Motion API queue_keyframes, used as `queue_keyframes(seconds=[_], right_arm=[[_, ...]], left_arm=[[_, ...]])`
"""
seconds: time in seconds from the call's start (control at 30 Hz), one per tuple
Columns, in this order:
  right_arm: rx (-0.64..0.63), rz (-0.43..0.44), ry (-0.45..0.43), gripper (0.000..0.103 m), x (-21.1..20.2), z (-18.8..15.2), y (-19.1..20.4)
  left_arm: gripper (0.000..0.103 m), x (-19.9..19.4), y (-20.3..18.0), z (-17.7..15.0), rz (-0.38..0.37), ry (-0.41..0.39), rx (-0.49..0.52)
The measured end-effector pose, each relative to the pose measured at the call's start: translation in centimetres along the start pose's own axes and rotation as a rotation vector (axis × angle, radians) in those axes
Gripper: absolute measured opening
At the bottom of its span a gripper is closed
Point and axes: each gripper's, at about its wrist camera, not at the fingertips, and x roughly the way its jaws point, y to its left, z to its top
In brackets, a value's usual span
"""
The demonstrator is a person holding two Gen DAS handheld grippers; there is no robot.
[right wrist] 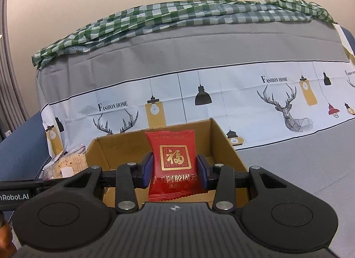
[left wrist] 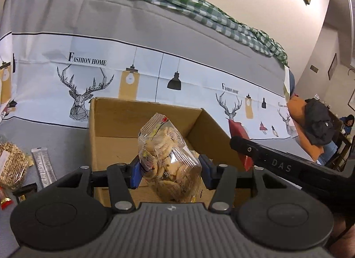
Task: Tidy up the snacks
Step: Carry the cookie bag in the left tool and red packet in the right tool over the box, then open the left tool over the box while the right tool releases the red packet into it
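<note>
Your left gripper [left wrist: 169, 170] is clamped on a clear bag of biscuits [left wrist: 168, 160], the blue pads [left wrist: 135, 174] pressing in from both sides around the bag's lower middle, jaws held fairly wide by its bulk. The bag stands upright between them, its crimped top pointing up, and it sits in front of the open cardboard box [left wrist: 115, 129], over the near wall as this camera sees it. Your right gripper [right wrist: 175, 172] is closed on a flat red packet [right wrist: 174, 165] with a gold square emblem and gold lettering, pads [right wrist: 147, 170] squeezing its left and right edges, the packet upright and facing the camera. From the right wrist view the packet hangs over the near edge of the same box [right wrist: 224, 145]; whether it touches the cardboard, you cannot tell. In the left wrist view your right tool reaches in from the right with the red packet [left wrist: 240, 138] at the box's right wall. On the grey tablecloth [left wrist: 66, 133] left of the box lie a bag of pale puffed snacks [left wrist: 11, 165], a silver stick packet [left wrist: 43, 167] just beside it, and small red and dark wrapped pieces [left wrist: 6, 201] near the lower edge. Behind the box runs the white printed band with deer heads and lamps [left wrist: 88, 85].
</note>
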Motion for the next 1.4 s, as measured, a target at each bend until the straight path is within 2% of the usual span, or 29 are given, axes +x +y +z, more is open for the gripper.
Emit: queue_keyframes(seconds=[1.4], right_arm=[[-0.003, -0.004, -0.002, 0.042, -0.09, -0.02, 0.00]], left_arm=[[0.057, 0.24, -0.66, -0.43, -0.037, 0.007, 0.023]])
